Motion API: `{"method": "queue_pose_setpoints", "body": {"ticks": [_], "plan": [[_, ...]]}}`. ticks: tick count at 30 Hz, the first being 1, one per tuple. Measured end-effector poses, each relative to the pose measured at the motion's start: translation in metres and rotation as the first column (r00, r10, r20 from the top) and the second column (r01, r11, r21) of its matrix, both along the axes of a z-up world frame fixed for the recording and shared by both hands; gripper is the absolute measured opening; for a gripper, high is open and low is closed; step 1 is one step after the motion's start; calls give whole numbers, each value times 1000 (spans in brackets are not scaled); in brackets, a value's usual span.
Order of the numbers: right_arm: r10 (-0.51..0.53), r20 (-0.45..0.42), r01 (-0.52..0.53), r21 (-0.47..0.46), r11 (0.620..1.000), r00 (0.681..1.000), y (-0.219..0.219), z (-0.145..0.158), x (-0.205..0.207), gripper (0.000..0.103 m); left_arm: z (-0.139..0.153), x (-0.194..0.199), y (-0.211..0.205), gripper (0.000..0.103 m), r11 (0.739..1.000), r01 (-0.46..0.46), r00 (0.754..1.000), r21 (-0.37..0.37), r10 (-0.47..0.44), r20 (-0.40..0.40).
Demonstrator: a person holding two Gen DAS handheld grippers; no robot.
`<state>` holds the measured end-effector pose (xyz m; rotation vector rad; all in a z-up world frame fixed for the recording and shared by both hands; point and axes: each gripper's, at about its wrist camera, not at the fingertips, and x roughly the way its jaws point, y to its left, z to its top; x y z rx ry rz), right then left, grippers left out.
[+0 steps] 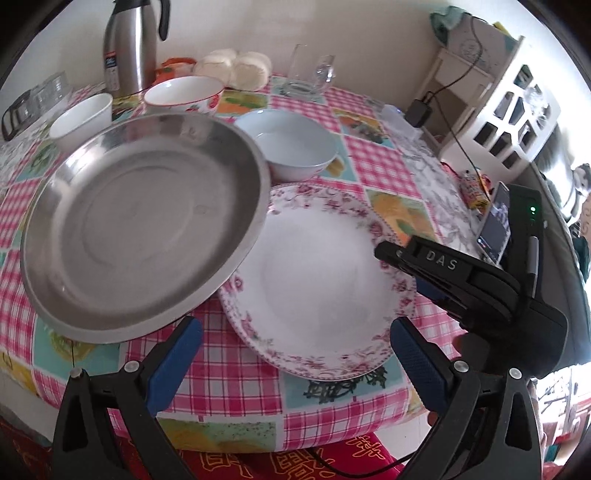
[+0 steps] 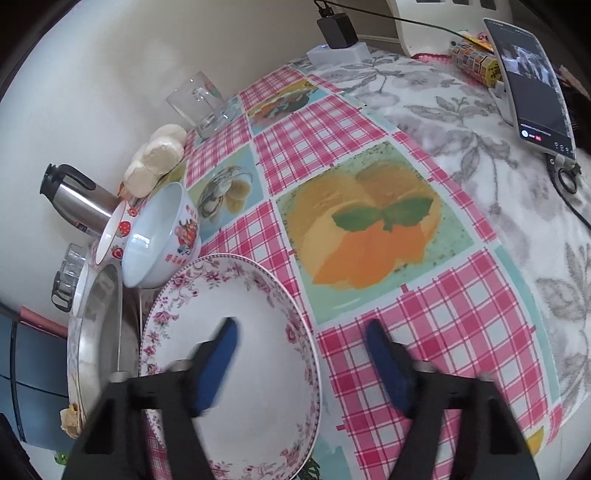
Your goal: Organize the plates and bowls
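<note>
A floral-rimmed white plate [image 1: 317,280] lies on the checked tablecloth near the table's front edge. A steel plate [image 1: 144,225] overlaps its left rim. Behind stand a pale blue bowl [image 1: 291,144], a strawberry-pattern bowl [image 1: 184,96] and a white bowl [image 1: 83,118]. My left gripper [image 1: 291,350] is open, just before the floral plate's near rim. My right gripper [image 2: 301,354] is open and straddles the floral plate's [image 2: 229,350] right rim, one finger over the plate, the other over the cloth. It shows in the left wrist view [image 1: 461,280] at the plate's right edge.
A steel thermos [image 1: 129,44], steamed buns [image 1: 236,68] and glass mugs [image 1: 306,70] stand along the back wall. A phone [image 2: 532,85] is propped at the right on a grey floral cloth. A charger and cable [image 2: 336,26] lie at the far right corner.
</note>
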<state>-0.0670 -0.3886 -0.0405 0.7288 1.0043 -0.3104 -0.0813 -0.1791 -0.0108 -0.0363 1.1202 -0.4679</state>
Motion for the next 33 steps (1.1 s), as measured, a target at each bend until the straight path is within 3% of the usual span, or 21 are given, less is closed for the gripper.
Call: {"method": "queue_pose_setpoints", "body": {"ticks": [4,6,10,13,18,33], "plan": [[21,-20,-22,-16,1000,1000,3,-2,3,35,-5,2,1,99,1000,-21,1000,8,21,-20],[7,-34,-8,-33,999,999,1,-2,1,29,-8,3,1,91,999,-29,999,19,30,-26],[-21,-27,20,-14,1000,999,-7,-3,-6,28,-21,6,1,83,997,-60,995,37,63,-76],[-35,-45,33,-49,998,998,-10,0,-9,28,-30,8,1,74,995,-85,990,52,90,-105],[-62,-50,58,-69,996,997,-18,1,-18,28,-40,9,-4,68,993,-98,987,63,105,-126],[-159,-40,156,-57,986,987,-43,1,-37,28,-46,16,-43,63,988,-115,990,104,123,-69]]}}
